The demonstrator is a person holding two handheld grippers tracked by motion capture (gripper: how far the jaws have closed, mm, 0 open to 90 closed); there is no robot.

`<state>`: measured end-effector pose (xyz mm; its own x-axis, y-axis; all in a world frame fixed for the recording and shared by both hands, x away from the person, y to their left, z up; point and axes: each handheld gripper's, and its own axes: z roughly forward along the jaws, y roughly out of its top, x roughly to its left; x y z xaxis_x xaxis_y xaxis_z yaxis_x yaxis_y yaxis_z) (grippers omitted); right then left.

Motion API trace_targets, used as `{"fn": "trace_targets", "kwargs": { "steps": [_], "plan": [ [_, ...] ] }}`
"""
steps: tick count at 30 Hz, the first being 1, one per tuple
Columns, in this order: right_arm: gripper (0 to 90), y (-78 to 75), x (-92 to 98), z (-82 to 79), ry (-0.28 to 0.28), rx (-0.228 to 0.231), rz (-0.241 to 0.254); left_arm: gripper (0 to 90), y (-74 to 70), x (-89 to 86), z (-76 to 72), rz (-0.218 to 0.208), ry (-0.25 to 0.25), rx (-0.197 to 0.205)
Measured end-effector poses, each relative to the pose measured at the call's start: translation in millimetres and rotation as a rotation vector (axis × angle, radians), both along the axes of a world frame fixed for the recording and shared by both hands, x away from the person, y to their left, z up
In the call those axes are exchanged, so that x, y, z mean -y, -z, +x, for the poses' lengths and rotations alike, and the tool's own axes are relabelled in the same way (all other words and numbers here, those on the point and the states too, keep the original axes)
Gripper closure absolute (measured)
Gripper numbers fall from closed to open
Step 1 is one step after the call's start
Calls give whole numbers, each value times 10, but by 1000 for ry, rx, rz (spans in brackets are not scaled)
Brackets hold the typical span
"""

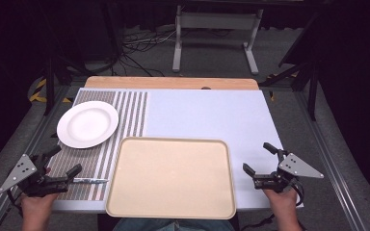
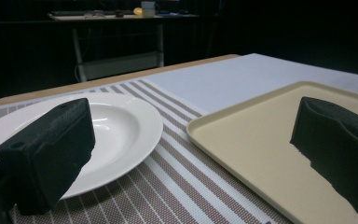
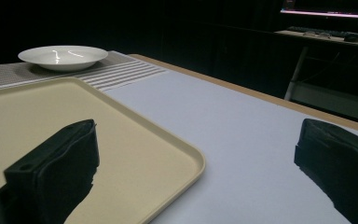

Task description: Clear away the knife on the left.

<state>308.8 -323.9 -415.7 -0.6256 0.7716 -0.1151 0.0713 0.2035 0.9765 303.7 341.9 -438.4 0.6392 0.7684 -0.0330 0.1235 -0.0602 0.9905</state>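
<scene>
Glowing evenly under overhead light across the bench (image 1: pixel 207 113) in the high view, fading into near-black surroundings. Catching small glare streaks on the white plate (image 3: pixel 63 57). Blurring softly at the near black jaws in both gripper views, dimming toward the dark background.

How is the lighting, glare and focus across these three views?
High view: table evenly lit and sharp, surroundings dark, round white ceramic plate slightly blown out. Left gripper view: near black jaws soft, beige plastic tray clear, background dim. Right gripper view: darker overall, a glare streak on the plate, jaws blurred.
</scene>
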Motion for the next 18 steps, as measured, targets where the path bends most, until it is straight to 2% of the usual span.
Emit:
{"fn": "trace_targets", "kwargs": {
  "steps": [2,4,6,8,10,13,15,18],
  "plan": [
    [3,5,-12,-1,-6,-1,-6,1,-3,3,0,-5,-1,2],
    [5,2,-15,-5,-9,4,-11,2,-13,8,6,11,15,8],
    [5,3,-20,-8,-11,3,-13,2,-22,29,-8,17,10,74],
    [5,5,-19,-7,-12,2,-15,5,-25,29,-5,17,22,78],
    [6,5,-17,-11,-10,-3,-12,5,-19,42,19,13,46,62],
    [6,3,-17,-18,-8,-1,-13,5,-32,68,26,14,55,47],
    [7,4,-19,-16,-10,2,-17,43,-62,73,29,42,73,-3],
    [7,8,-25,-12,-11,-5,-25,47,-64,63,21,35,54,2]
  ]
}}
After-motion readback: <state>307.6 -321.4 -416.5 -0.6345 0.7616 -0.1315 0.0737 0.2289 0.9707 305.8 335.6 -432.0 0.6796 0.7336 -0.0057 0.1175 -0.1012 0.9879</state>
